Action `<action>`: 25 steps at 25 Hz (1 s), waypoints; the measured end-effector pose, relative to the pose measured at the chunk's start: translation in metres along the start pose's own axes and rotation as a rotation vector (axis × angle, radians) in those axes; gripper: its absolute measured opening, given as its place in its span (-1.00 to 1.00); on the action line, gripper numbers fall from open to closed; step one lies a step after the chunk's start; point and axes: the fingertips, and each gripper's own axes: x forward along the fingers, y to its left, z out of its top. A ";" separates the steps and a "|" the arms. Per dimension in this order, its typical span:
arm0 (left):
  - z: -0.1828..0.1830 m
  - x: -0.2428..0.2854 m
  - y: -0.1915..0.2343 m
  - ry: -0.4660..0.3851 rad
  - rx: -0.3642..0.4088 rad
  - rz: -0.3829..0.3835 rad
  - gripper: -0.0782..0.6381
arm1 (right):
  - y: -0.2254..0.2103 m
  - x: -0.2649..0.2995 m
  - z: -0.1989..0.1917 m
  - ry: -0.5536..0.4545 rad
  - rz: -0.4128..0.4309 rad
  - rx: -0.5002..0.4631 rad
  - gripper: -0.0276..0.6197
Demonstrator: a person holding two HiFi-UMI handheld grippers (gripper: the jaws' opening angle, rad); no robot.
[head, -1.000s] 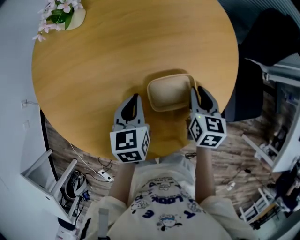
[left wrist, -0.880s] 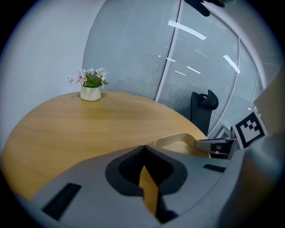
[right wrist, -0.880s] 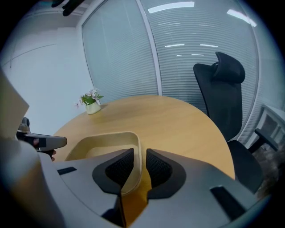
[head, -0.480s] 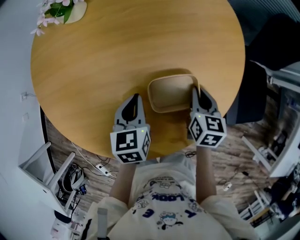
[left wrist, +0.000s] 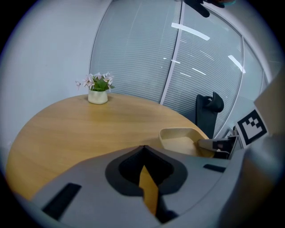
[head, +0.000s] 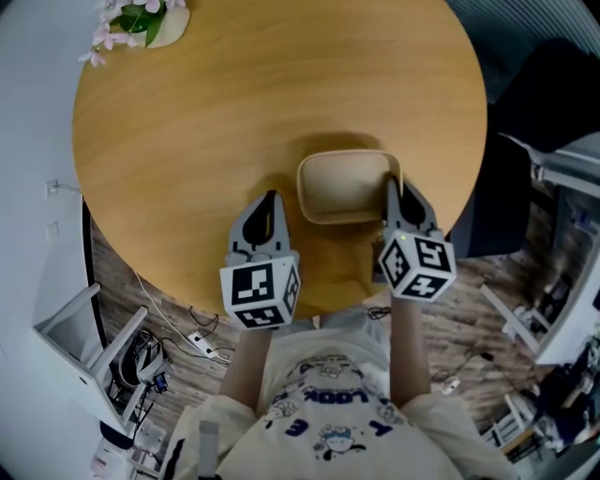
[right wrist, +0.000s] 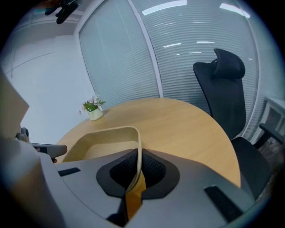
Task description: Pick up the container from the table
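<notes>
The right tool [head: 395, 189] gripped the container [head: 342, 187] by one thin wall; lifting could tilt or drop it. The left tool [head: 270, 197] was clenched, empty.

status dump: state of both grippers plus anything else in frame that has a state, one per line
left gripper: shut, empty, over the table left of the container.
right gripper: shut on the container's right wall.
container: upright, open-topped, empty, gripped by one wall only.
flower pot: upright near the table's far edge.
office chair: unoccupied.
</notes>
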 end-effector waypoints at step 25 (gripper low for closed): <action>0.133 -0.129 0.028 -0.393 0.030 -0.021 -0.78 | 0.083 -0.102 0.125 -0.311 -0.019 -0.004 -0.87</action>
